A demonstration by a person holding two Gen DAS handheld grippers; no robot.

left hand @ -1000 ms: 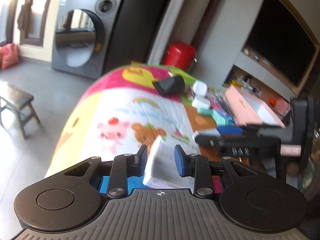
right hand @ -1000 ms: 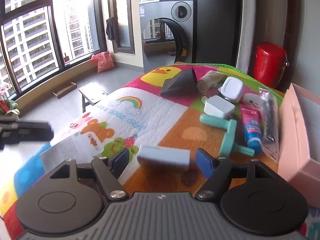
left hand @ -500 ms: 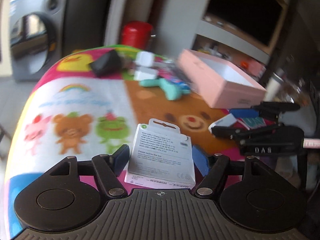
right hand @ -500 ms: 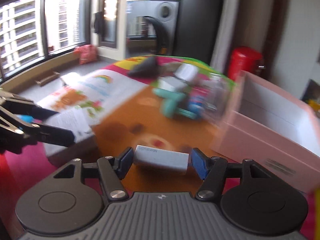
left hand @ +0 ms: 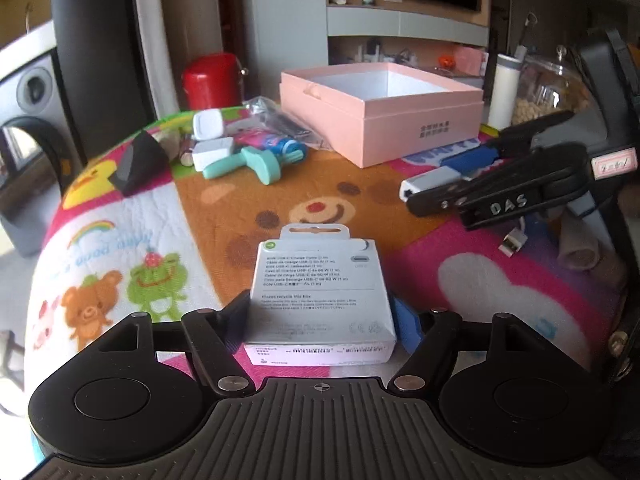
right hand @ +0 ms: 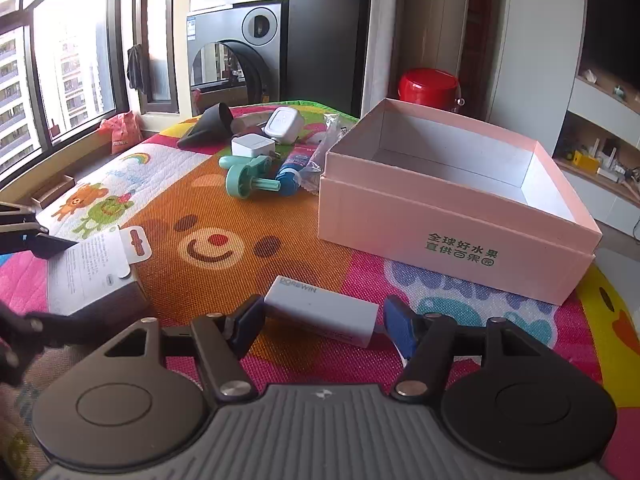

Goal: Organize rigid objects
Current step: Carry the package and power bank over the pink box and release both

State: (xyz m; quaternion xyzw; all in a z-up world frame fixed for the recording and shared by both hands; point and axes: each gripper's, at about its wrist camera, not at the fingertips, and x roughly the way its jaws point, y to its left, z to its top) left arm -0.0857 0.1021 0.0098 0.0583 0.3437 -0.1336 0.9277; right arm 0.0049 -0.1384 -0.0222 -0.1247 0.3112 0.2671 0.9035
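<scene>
A white cable box (left hand: 320, 292) with a hang tab lies flat between the pads of my left gripper (left hand: 322, 316), which is shut on its two sides just above the cartoon mat (left hand: 248, 200). The right wrist view shows the same cable box (right hand: 92, 272) at the left. My right gripper (right hand: 320, 320) is shut lengthwise on a white charger (right hand: 324, 312). The left wrist view shows that charger (left hand: 428, 182) held over the mat, right of the bear face. An open, empty pink box (right hand: 440, 236) stands beyond the right gripper; the pink box (left hand: 420, 132) is far centre in the left view.
At the mat's far end lie a teal tool (right hand: 248, 176), two white adapters (right hand: 253, 146), a blue-pink tube (right hand: 292, 168), a plastic bag (right hand: 324, 140) and a black wedge (right hand: 208, 126). A red canister (right hand: 428, 84) stands behind. A loose cable plug (left hand: 512, 242) lies right.
The left jaws went from narrow on the box's thin edge to wide across its flat sides. Both grippers carried their items along the mat, nearer the pink box.
</scene>
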